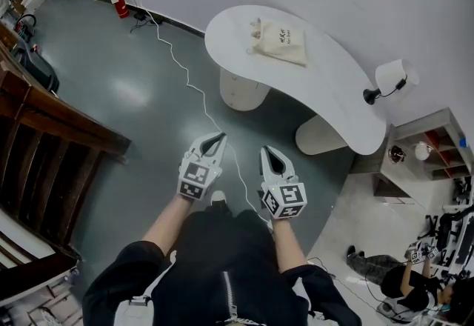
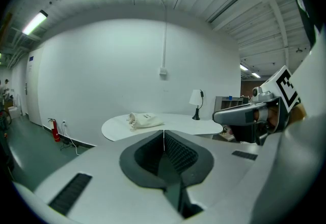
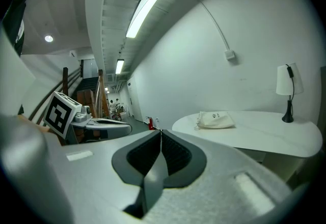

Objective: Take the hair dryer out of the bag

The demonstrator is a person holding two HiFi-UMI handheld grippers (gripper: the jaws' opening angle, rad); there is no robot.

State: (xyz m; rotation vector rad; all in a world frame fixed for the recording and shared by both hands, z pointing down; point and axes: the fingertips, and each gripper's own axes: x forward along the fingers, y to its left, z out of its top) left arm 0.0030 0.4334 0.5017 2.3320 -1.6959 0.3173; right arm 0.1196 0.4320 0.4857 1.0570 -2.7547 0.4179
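Observation:
A cream drawstring bag (image 1: 280, 43) lies on the curved white table (image 1: 333, 98), well ahead of both grippers. It also shows as the bag (image 2: 143, 119) in the left gripper view and the bag (image 3: 215, 119) in the right gripper view. The hair dryer is not visible. My left gripper (image 1: 219, 137) is shut and holds nothing; its tip (image 2: 163, 131) points toward the table. My right gripper (image 1: 266, 150) is shut and empty too, its tip (image 3: 161, 131) aimed left of the bag. Both hang over the grey floor, side by side.
A small lamp (image 1: 385, 84) stands at the table's right end. A white cable (image 1: 194, 87) runs across the floor toward a red fire extinguisher (image 1: 120, 1). Dark wooden stairs (image 1: 44, 132) rise at the left. A shelf unit (image 1: 429, 150) and a seated person (image 1: 400, 280) are at the right.

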